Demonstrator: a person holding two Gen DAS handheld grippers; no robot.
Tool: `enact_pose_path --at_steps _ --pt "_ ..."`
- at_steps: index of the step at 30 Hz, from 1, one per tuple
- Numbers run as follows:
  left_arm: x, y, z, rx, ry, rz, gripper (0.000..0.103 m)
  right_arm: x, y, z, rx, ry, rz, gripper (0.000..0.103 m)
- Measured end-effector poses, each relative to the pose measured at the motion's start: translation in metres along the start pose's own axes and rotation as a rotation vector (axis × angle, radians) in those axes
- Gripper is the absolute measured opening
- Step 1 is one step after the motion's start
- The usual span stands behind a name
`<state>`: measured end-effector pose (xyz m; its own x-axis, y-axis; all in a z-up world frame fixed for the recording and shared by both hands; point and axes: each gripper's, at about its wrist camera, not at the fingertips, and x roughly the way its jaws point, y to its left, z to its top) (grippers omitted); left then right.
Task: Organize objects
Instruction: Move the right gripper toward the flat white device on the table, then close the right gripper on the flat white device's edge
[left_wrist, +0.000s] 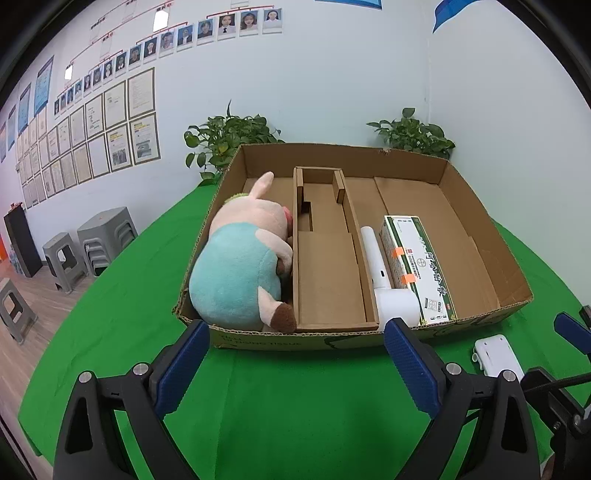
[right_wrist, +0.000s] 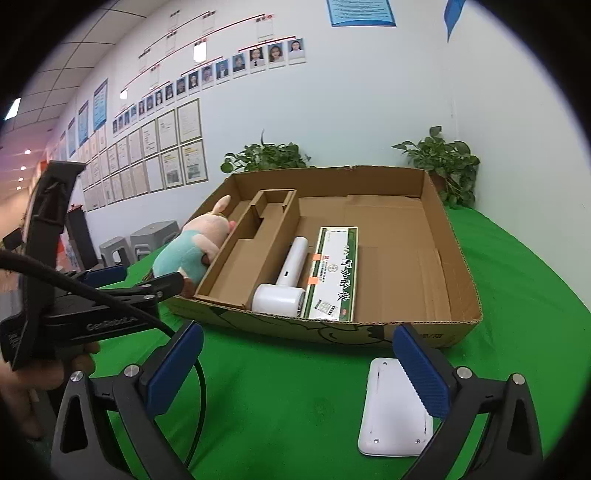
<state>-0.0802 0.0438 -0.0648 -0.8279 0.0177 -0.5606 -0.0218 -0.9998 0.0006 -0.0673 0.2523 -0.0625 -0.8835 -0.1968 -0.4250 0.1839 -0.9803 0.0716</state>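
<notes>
Cardboard tray (right_wrist: 458, 280) already holds plush, dryer and carton. White device (right_wrist: 395, 410) lies outside its near wall; your right gripper (right_wrist: 301, 363), jaws spread and empty, lines up to grasp it.

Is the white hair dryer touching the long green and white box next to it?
Touching. In the right wrist view the white hair dryer lies right against the side of the green and white box, with no cardboard floor showing between the dryer's head and the box.

A cardboard box (left_wrist: 480, 221) sits on the desk (left_wrist: 295, 398). Inside, a plush toy (left_wrist: 240, 266) fills its left compartment; a hair dryer (left_wrist: 384, 280) and carton (left_wrist: 421, 266) lie side by side right of the dividers. A flat device (right_wrist: 395, 413) lies near the desk's front edge.
</notes>
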Motion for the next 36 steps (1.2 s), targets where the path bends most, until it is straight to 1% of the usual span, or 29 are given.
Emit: enact_pose_path --at_steps 2,4,7,10,13,15,18,19,20,22,24,26,28,29,30,34,36 --pt "0.004 0.000 -0.001 -0.004 0.021 -0.020 0.096 -0.004 -0.001 -0.002 0.000 -0.014 0.004 0.102" --pt "0.007 0.000 -0.001 -0.002 0.025 -0.034 0.096 -0.008 -0.008 -0.004 0.033 -0.021 0.033 0.102" --pt "0.013 -0.003 0.001 0.020 0.037 -0.068 0.096 -0.006 -0.014 -0.008 0.029 0.009 0.037 0.102" --pt "0.017 -0.007 0.004 0.043 0.047 -0.140 0.096 -0.003 -0.020 -0.019 0.007 0.059 0.046 0.102" --pt "0.027 -0.018 0.008 0.079 0.072 -0.226 0.096 0.001 -0.029 -0.033 0.001 0.127 0.012 0.102" --pt "0.034 -0.025 0.010 0.094 0.092 -0.286 0.096 0.006 -0.039 -0.040 0.018 0.172 -0.028 0.102" --pt "0.045 -0.035 0.011 0.088 0.124 -0.373 0.096 0.019 -0.055 -0.046 0.030 0.229 -0.089 0.102" --pt "0.050 -0.038 0.011 0.085 0.139 -0.409 0.096 0.028 -0.060 -0.047 0.027 0.263 -0.114 0.102" --pt "0.052 -0.041 0.010 0.086 0.147 -0.428 0.096 0.034 -0.064 -0.049 0.030 0.294 -0.126 0.102" --pt "0.057 -0.047 0.007 0.086 0.166 -0.455 0.094 0.046 -0.071 -0.054 0.049 0.346 -0.119 0.102" --pt "0.063 -0.051 0.005 0.081 0.182 -0.474 0.093 0.053 -0.072 -0.056 0.045 0.368 -0.123 0.102" --pt "0.066 -0.053 0.002 0.078 0.193 -0.490 0.092 0.060 -0.069 -0.057 0.027 0.388 -0.120 0.094" --pt "0.065 -0.052 0.001 0.078 0.193 -0.489 0.092 0.063 -0.067 -0.059 0.016 0.405 -0.121 0.080" --pt "0.066 -0.052 0.001 0.076 0.192 -0.488 0.092 0.063 -0.066 -0.060 0.004 0.410 -0.137 0.077" --pt "0.065 -0.051 0.002 0.075 0.192 -0.490 0.092 0.063 -0.065 -0.061 -0.007 0.410 -0.147 0.071" --pt "0.060 -0.052 0.003 0.080 0.187 -0.507 0.092 0.055 -0.065 -0.064 -0.010 0.407 -0.139 0.067" --pt "0.059 -0.054 0.004 0.077 0.192 -0.531 0.092 0.050 -0.062 -0.066 -0.011 0.411 -0.128 0.066"
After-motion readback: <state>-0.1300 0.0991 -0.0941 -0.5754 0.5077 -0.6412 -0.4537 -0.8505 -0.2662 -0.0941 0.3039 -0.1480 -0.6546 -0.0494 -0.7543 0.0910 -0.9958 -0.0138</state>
